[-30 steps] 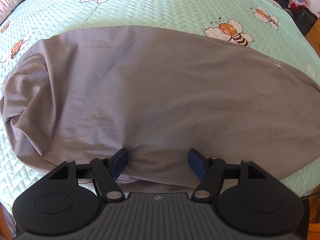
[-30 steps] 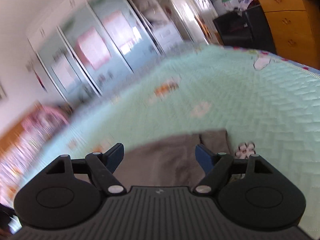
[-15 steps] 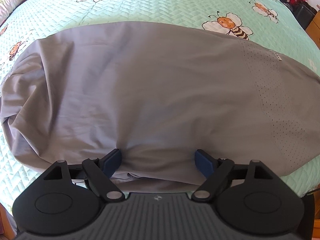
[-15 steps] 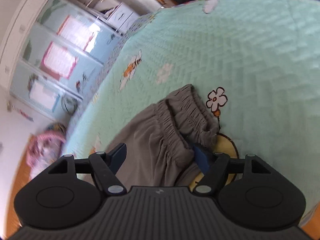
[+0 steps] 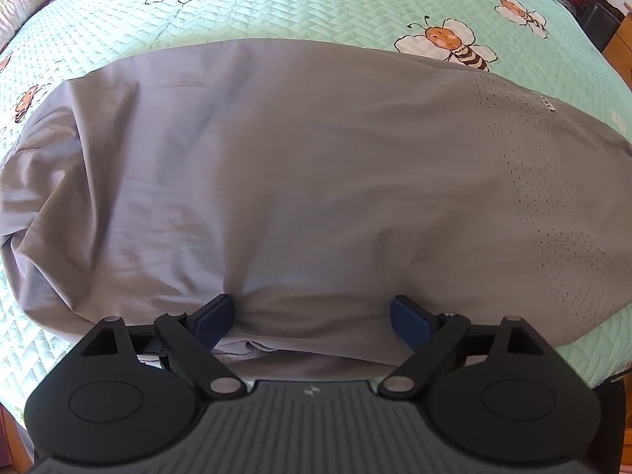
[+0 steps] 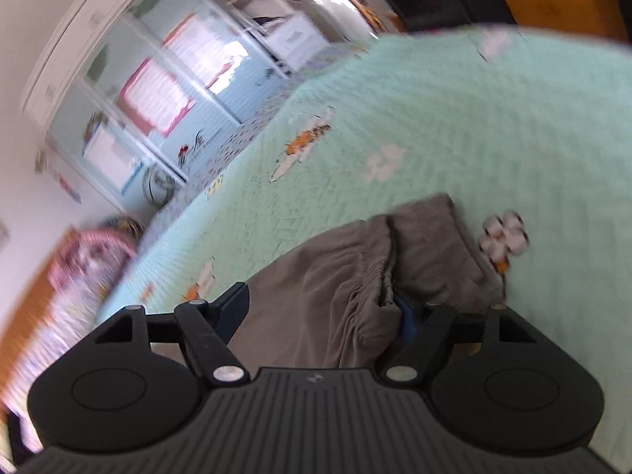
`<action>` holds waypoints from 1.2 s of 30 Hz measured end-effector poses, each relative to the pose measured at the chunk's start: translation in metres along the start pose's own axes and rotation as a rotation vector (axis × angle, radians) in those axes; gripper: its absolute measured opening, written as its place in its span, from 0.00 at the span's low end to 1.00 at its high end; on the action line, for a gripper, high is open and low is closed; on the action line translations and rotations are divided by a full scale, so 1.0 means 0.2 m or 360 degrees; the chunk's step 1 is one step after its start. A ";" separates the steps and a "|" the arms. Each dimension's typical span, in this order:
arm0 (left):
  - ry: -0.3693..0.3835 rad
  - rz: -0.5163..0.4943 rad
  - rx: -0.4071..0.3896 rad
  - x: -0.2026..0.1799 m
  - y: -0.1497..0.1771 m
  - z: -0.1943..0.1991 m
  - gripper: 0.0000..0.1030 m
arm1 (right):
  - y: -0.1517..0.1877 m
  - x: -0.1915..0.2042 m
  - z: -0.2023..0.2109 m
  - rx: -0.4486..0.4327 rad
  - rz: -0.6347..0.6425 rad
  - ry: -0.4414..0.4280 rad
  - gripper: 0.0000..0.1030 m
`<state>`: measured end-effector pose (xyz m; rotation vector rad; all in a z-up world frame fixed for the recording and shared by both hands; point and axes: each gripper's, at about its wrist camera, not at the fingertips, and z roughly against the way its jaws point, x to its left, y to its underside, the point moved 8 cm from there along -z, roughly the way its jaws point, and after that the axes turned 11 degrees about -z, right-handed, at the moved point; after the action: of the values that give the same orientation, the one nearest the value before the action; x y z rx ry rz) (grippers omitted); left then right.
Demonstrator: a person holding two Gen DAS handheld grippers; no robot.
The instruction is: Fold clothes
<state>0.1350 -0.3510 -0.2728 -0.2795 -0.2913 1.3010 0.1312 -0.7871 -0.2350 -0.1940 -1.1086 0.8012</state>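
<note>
**Both tongs spread over the grey garment's near edge**

The grey garment lies flat on the bed, its long axis running crosswise ahead of the left tongs, whose jaws have just been opening, cloth between them unpinched. The right tongs stand released at the gathered waistband, the nearer end for them.

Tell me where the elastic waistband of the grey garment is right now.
In the right wrist view, the gathered waistband lies low and centre-right on the green bedspread, just ahead of the right gripper, beside a printed flower.
</note>
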 end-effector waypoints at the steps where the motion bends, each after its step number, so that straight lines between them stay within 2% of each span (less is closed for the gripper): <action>1: -0.0002 -0.0001 0.0001 0.00 0.00 0.00 0.88 | 0.01 0.02 -0.01 -0.0014 0.0052 0.0010 0.73; 2: -0.0004 -0.0003 0.0002 0.00 0.00 0.00 0.88 | 0.01 0.03 -0.01 -0.0035 0.0059 0.0023 0.72; 4: -0.0006 -0.0006 0.0004 0.00 0.00 0.00 0.89 | 0.00 0.03 -0.02 -0.0066 0.0043 0.0035 0.57; 5: -0.0004 -0.0007 0.0004 0.00 0.00 0.00 0.89 | -0.01 0.01 -0.03 -0.0062 0.0012 0.0036 0.53; 7: 0.0002 -0.0005 0.0005 0.00 0.00 0.00 0.89 | 0.00 -0.01 -0.05 -0.0017 -0.0048 0.0063 0.29; 9: 0.0010 0.0002 0.0008 0.00 -0.01 -0.01 0.89 | 0.01 -0.03 -0.06 -0.0007 -0.0072 0.0081 0.17; 11: 0.0015 0.0007 0.0009 0.00 0.00 -0.01 0.89 | 0.02 -0.03 -0.04 -0.0040 -0.0033 0.0100 0.17; 16: 0.0009 0.0006 0.0020 0.00 -0.01 -0.02 0.90 | 0.02 0.08 0.02 -0.0168 0.0383 0.0229 0.16; 18: 0.0018 0.0019 0.0029 0.00 -0.01 -0.01 0.90 | -0.01 0.12 0.07 -0.0250 0.0440 0.0234 0.15; 22: 0.0083 0.0009 -0.0019 -0.03 -0.02 0.03 0.90 | -0.08 -0.04 0.10 -0.0263 0.0264 0.0338 0.15; 26: 0.0099 -0.0071 -0.0046 -0.08 -0.03 0.06 0.90 | -0.04 -0.26 0.07 -0.0217 -0.0016 0.0335 0.14; 28: 0.0129 -0.0075 -0.0054 -0.09 -0.03 0.07 0.90 | -0.04 -0.26 0.09 -0.0253 -0.0058 0.0303 0.14; 32: 0.0157 -0.0035 -0.0082 -0.10 -0.06 0.10 0.90 | -0.11 -0.13 0.16 -0.0365 0.0009 0.0198 0.14; 34: 0.0159 -0.0023 -0.0091 -0.10 -0.07 0.10 0.90 | -0.13 -0.13 0.17 -0.0380 0.0036 0.0245 0.14; 36: 0.0143 -0.0020 -0.0088 -0.10 -0.07 0.08 0.90 | -0.12 -0.23 0.11 -0.0326 -0.0017 0.0359 0.14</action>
<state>0.1362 -0.3735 -0.2545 -0.3815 -0.2529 1.2659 0.1140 -0.8401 -0.2451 -0.4397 -0.9757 0.6381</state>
